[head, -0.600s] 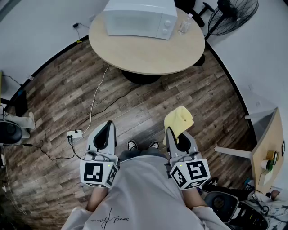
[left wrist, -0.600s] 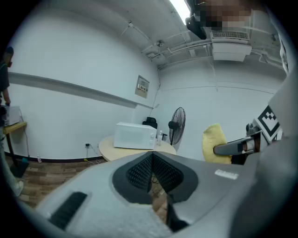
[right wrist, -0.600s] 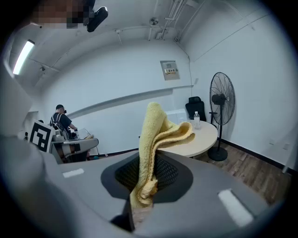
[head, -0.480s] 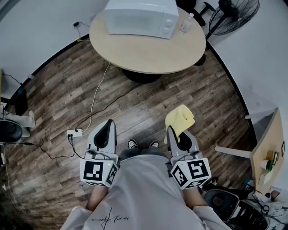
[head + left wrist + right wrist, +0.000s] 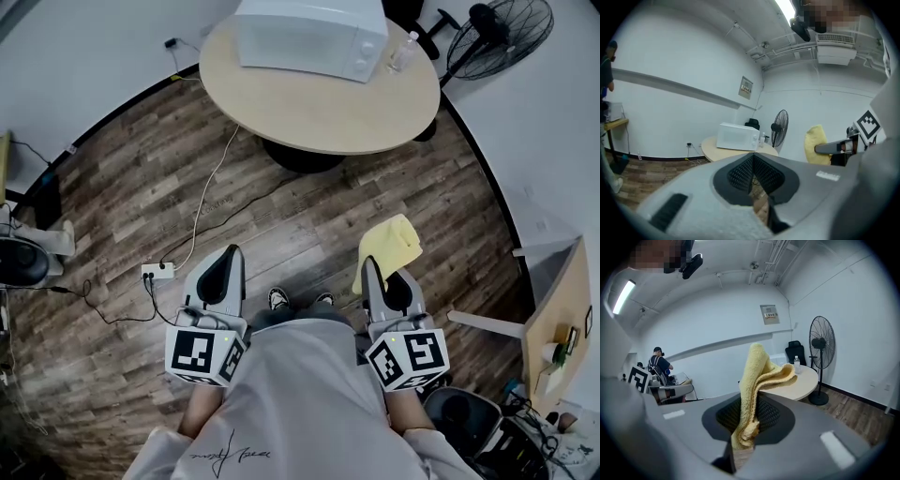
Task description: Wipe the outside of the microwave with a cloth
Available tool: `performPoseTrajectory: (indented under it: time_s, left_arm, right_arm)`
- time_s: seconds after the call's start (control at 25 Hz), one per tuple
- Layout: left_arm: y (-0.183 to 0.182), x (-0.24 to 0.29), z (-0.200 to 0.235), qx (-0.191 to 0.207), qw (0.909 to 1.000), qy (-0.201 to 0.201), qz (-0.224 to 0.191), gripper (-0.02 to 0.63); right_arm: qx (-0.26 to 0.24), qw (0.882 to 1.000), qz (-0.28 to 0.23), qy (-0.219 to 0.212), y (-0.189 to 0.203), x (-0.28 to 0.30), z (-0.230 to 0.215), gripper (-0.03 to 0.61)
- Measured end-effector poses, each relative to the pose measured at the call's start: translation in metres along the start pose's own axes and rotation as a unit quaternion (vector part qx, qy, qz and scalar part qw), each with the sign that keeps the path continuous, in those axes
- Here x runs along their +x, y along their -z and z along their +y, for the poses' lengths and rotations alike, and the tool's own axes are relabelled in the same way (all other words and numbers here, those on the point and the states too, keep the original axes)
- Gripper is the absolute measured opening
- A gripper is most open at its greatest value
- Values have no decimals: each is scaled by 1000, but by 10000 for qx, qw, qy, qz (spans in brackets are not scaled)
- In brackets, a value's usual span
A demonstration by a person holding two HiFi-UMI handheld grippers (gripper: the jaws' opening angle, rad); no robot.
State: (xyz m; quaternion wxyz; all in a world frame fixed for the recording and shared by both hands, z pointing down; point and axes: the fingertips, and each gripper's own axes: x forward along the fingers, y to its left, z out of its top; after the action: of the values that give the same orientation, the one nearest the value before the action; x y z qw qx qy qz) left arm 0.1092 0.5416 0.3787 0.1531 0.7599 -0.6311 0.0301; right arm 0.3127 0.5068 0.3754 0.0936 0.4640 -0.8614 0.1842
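Note:
A white microwave (image 5: 309,36) stands on the far side of a round wooden table (image 5: 319,108), well ahead of me; the left gripper view shows this microwave (image 5: 738,136) too. My right gripper (image 5: 376,275) is shut on a folded yellow cloth (image 5: 391,247), which sticks up between the jaws in the right gripper view (image 5: 757,376). My left gripper (image 5: 224,262) is held low beside it, jaws together with nothing between them. Both grippers hang close to my body, over the wood floor and far from the table.
A clear water bottle (image 5: 401,52) stands on the table right of the microwave. A black floor fan (image 5: 497,37) is at the far right. A power strip (image 5: 156,272) and white cable lie on the floor at left. A person (image 5: 658,363) stands far off.
The table and microwave have shifted right and up in the head view. My right gripper, still holding the cloth, has drifted slightly right. The left gripper stays much as it was.

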Motion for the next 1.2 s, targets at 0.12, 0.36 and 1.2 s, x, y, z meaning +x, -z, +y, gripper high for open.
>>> performPoseTrajectory:
  time_s: [0.12,0.36,1.2]
  left_arm:
    - [-2,-3,2,-8,10000,-24,-37,-9]
    - [-4,-2,9,-10,10000,-84,-53,-9]
    - [-41,133,57,413,9983,190,358,-9]
  right_arm:
    - [16,9999,-93,-46,-4,-1,1,52]
    - [-32,9995,-111,-277,-6,7,8,63]
    - [-404,9967,29,-702,-55,163,-17,63]
